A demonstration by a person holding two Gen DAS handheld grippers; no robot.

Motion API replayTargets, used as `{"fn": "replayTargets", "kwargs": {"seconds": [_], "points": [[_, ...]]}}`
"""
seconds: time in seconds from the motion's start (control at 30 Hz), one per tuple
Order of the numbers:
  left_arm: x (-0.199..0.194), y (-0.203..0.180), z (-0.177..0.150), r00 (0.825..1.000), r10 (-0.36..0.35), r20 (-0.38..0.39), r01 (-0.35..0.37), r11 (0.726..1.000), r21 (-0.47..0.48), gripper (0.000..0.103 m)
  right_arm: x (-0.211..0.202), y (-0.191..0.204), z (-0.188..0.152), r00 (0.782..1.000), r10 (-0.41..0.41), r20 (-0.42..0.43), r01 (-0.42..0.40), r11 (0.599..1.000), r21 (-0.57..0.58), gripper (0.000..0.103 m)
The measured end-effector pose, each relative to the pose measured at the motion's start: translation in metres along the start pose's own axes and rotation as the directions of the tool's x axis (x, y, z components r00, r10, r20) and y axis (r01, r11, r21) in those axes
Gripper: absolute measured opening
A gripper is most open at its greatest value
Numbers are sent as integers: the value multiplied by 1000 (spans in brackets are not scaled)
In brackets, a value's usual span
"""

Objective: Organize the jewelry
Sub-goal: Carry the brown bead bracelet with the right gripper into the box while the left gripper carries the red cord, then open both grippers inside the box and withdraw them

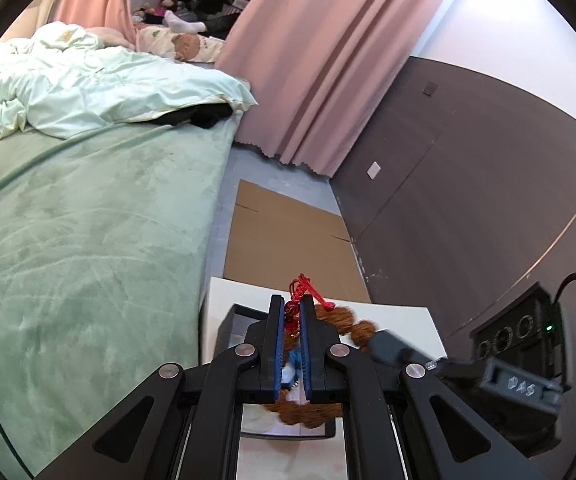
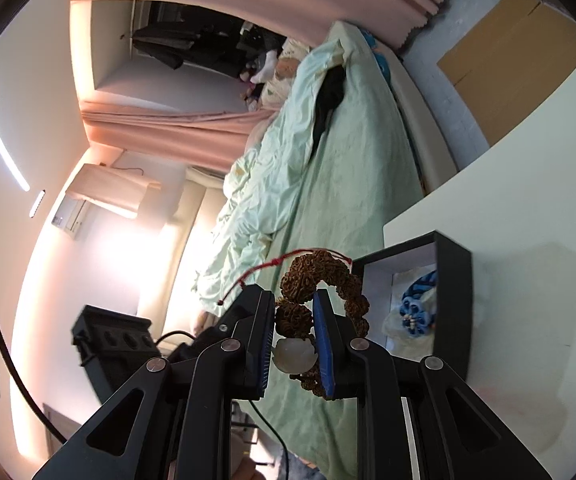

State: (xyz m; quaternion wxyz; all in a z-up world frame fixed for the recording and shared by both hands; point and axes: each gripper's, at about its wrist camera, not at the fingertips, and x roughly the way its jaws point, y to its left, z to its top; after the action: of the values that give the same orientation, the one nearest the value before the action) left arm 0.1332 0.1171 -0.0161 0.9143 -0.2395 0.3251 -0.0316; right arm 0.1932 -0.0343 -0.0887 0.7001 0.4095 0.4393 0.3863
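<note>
Clamping the brown bead bracelet [image 2: 319,280], the right gripper [image 2: 293,308]; left gripper [image 1: 291,316] pinched on its red cord [image 1: 299,290].

Raised characters reading roughly "0A5" are showing on the right gripper's black body [image 1: 521,390], at four o'clock.

Rough, knobbly brown seed beads [image 2: 307,276] strung on thin red cord [image 2: 264,266], with one smooth, milky, glossy bead [image 2: 292,354]. Beside them, a matt black box [image 2: 453,276] lined pale. Beyond it, a soft, velvety green bedspread [image 1: 88,240] and flat brown cardboard [image 1: 288,236].
</note>
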Motion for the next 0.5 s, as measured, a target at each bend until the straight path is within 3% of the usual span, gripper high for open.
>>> {"fn": "replayTargets", "kwargs": {"seconds": [0.13, 0.2, 0.27, 0.37, 0.5], "points": [[3, 9, 4, 1000, 10, -3, -10, 1000, -29, 7, 24, -9, -2, 998, -42, -52, 43, 999, 14, 23], [6, 12, 6, 1000, 13, -13, -14, 999, -40, 7, 36, -19, -2, 988, -117, -100, 120, 992, 31, 32], [8, 13, 6, 1000, 15, -21, -15, 999, -42, 7, 36, -27, 0, 986, -111, -122, 120, 991, 66, 47], [11, 11, 5, 999, 10, -35, -11, 999, -35, 7, 21, -22, 5, 989, -114, -94, 118, 992, 43, 61], [17, 6, 1, 998, 3, -69, -4, 1000, -19, 7, -3, -14, 12, 993, -116, -37, 116, 993, 8, 63]]}}
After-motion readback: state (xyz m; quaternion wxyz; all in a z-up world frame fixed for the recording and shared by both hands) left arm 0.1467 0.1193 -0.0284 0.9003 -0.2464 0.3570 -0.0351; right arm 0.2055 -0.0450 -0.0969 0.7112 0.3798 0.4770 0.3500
